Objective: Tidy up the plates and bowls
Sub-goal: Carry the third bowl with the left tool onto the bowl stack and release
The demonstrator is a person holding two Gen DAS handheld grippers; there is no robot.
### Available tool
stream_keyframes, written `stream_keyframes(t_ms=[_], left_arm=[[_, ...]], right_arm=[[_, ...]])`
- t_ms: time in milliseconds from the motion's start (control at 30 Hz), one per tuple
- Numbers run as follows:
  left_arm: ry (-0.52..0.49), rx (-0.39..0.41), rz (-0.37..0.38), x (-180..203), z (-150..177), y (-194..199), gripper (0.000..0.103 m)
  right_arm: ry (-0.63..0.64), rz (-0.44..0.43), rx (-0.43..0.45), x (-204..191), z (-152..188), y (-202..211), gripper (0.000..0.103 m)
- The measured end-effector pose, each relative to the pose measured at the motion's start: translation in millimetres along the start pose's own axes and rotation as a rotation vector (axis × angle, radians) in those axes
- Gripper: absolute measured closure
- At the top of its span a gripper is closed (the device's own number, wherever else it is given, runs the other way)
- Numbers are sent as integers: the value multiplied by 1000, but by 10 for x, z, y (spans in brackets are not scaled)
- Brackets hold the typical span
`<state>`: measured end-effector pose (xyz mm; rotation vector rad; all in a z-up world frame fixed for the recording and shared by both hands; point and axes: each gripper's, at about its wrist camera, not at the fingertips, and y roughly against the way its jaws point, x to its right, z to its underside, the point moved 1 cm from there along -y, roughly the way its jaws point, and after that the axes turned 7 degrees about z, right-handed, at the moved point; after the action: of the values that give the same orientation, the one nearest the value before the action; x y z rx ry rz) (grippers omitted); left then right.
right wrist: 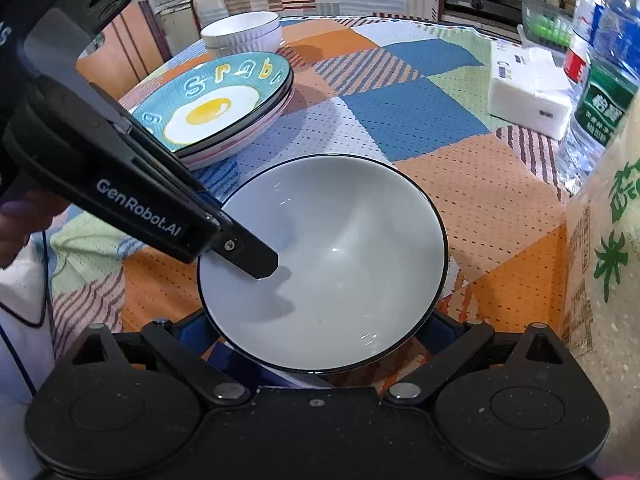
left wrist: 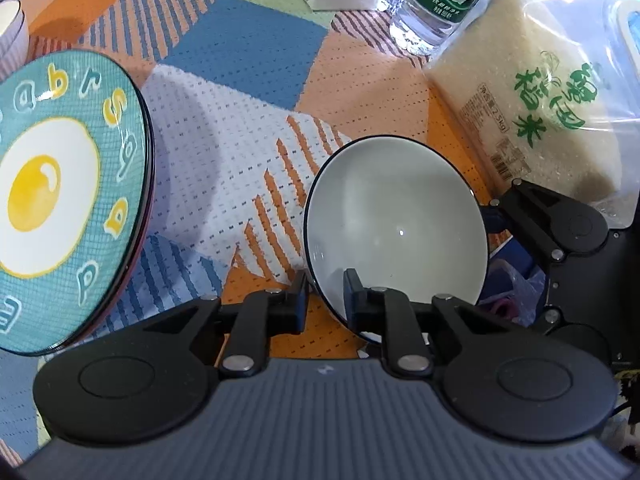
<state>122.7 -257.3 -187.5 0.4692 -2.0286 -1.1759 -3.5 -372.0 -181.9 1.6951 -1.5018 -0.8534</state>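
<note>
While the grey bowl [right wrist: 324,264] sits on the patterned tablecloth [left wrist: 224,152] near the stacked egg plates [left wrist: 60,200], my left gripper [left wrist: 326,300] pinches its rim; my right gripper [right wrist: 320,344] straddles it, wide, grip unclear.

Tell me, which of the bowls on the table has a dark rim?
The smooth grey bowl nearest the cameras, clamped at its edge by the left hand-held gripper. The stacked white bowls beyond the egg plates are ribbed, without dark rims.

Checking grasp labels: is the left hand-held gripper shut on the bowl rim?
Shut on it. The left hand-held gripper pinches the grey bowl rim, one finger inside, one outside.
</note>
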Motion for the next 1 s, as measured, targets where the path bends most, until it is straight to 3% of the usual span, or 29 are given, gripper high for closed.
stream_keyframes(t_ms=[233,500,667,1000], left_arm=[[-54,-2,-22,72,-31,82,86],[-84,52,-34,150,-56,328,86],[-111,77,-37,166,-179,528,86],[-140,142,-118,277,-383,1001,86]], right_arm=[[-43,-2,5,-12,0,13,2],[-60,16,21,-67,-92,154,2],[-72,25,33,-56,-270,266,2],[3,47,100,-119,-712,534,2]])
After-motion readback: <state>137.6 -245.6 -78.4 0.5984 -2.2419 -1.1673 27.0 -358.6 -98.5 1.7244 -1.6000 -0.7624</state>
